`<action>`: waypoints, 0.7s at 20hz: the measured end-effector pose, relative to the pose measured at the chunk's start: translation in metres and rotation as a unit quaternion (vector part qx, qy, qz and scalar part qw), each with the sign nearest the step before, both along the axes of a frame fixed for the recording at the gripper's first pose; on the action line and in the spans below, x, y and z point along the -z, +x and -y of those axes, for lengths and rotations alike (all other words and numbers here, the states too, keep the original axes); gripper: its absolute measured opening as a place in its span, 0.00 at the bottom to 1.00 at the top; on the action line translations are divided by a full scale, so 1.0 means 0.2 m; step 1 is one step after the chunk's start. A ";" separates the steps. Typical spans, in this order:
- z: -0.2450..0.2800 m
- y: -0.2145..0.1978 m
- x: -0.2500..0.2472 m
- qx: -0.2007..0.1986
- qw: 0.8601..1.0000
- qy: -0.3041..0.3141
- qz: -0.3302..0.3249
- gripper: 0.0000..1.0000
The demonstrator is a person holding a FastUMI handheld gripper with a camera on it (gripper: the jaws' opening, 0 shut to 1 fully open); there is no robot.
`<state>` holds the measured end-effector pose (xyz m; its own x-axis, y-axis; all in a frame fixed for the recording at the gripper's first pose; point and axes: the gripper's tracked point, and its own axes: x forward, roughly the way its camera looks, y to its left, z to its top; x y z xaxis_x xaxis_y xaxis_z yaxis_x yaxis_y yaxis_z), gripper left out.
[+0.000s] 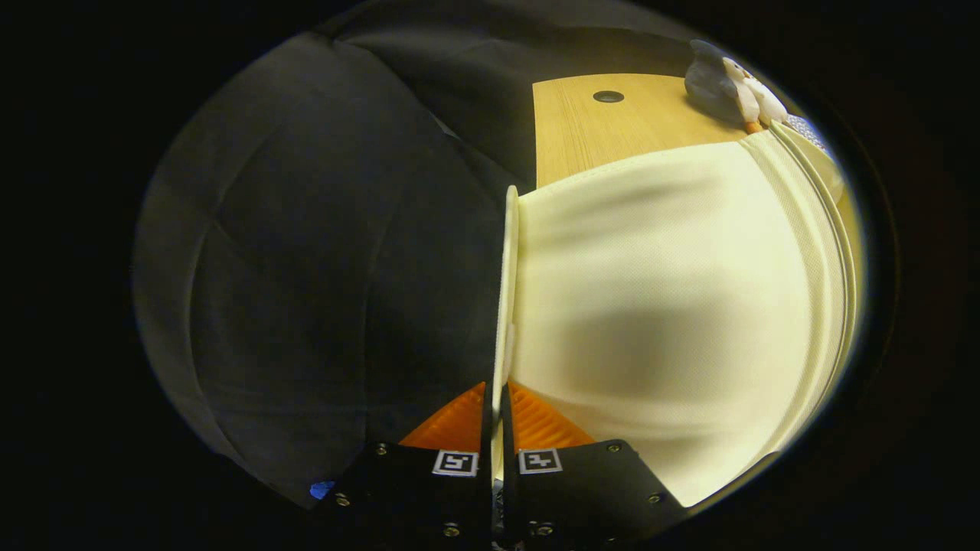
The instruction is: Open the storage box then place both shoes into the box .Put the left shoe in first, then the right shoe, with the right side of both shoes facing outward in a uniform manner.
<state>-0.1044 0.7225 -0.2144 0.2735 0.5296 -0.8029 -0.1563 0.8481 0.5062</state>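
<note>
Nearest the lens, the claw [495,398] is pinching the thin front edge of a cream, textured fabric lid [674,306] belonging to the storage box; its two fingers are sitting nearly closed, one on each face of the lid's edge [505,291], so it is holding the lid. That lid is standing roughly on edge ahead of the fingers, its broad pale face spreading away on one side and dark booth cloth [321,268] lying on the other. Beyond the lid, a light wooden bench [612,126] with a small dark round hole [608,96] is showing, and at its far corner a white and grey shoe [727,88] is lying just past the lid's stitched rim. The box body itself is hidden behind the lid.

Judged stage: box being opened, no shoe loaded yet.

Risks from here:
- Grip is biting only a narrow strip of soft fabric edge; the lid could be slipping out if it is swung quickly, then falling shut.
- Floppy panel may be folding instead of hinging, leaving the opening half covered.
- Lid swinging wide toward the bench's far corner could be knocking the shoe, spoiling its orientation.
- Pulling too hard may be dragging the light box across the bench.
</note>
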 end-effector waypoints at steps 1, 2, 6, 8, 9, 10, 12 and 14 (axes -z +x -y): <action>-0.01 0.01 -0.01 0.000 1.000 0.005 0.001 0.09; -0.02 0.01 -0.04 0.000 1.000 0.016 0.002 0.12; -0.02 0.01 -0.27 -0.035 0.998 0.038 0.044 0.54; 0.03 -0.02 -0.39 -0.054 0.996 0.050 0.053 0.84; 0.07 -0.03 -0.44 -0.058 0.995 0.055 0.057 0.89; 0.12 -0.04 -0.50 -0.060 0.995 0.059 0.059 0.89; 0.24 -0.05 -0.60 -0.065 0.994 0.069 0.062 0.92; 0.40 -0.04 -0.68 -0.065 0.992 0.077 0.070 0.92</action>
